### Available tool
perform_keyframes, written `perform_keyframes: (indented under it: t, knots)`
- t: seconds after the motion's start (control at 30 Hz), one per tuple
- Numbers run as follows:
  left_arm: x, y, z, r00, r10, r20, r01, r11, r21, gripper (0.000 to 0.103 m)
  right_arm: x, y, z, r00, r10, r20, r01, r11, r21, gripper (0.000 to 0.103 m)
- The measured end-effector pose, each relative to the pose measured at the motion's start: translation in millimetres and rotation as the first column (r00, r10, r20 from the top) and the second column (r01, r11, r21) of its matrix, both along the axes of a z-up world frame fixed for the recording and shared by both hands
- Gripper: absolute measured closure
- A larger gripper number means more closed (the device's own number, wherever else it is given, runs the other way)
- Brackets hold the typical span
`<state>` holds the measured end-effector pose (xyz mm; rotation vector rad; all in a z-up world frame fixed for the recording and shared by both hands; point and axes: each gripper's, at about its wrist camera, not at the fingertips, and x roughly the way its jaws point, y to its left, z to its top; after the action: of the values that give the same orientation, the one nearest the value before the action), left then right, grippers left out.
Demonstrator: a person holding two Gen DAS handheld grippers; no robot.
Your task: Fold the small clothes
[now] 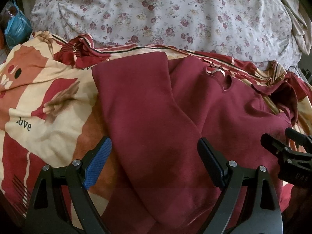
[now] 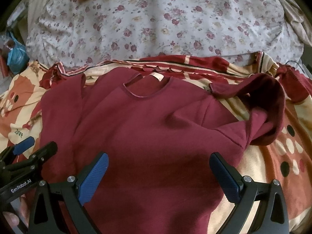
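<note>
With the maroon top spread on the patterned blanket, both the left gripper and right gripper hover agape; pinch the loose right sleeve near its cuff and lay it flat across.

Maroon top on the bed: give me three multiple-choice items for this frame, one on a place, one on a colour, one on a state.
1. Where does the maroon top lie?
A. on the red and cream blanket
B. on the floral pillow
C. on a bare floor

2. What colour are the pads on the gripper fingers?
A. green
B. blue
C. white

3. How do the two grippers stand?
A. both open, holding nothing
B. both shut on the top
C. left shut, right open

Answers:
1 A, the red and cream blanket shows around the top, with the floral pillow behind it.
2 B, the pads are blue.
3 A, the left gripper and right gripper show wide gaps over the cloth.
</note>
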<state>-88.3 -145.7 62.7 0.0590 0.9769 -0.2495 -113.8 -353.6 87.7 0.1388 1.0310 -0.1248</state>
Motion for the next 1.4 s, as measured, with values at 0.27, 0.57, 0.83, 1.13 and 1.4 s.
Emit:
perform_keyframes:
  t: [0.27,0.57,0.83,1.13,1.4]
  knots:
    - [0,10,1,1.000,0.011,-0.004,-0.011,1.000,-0.003,0.013,0,7,-3,1.000,0.028,0.002,-0.028,1.000,0.009,0.001]
    - [2,41,-4,0.997,0.075,-0.029,-0.075,0.997,-0.002,0.013,1,33,-6,0.993,0.116,0.008,-0.116,0.993,0.004,0.001]
    - [-12,68,-11,0.994,0.100,-0.042,-0.100,0.995,0.021,0.013,-5,61,-8,0.961,0.275,0.038,-0.278,0.950,0.144,0.010]
    - [-16,91,-32,0.984,0.155,-0.085,-0.149,0.986,0.073,0.013,5,102,-35,0.911,0.412,0.000,-0.404,0.892,0.202,0.050]
    - [-12,89,-43,0.979,0.172,-0.108,-0.164,0.984,0.075,0.013,14,119,-38,0.867,0.497,0.039,-0.496,0.850,0.177,0.092]
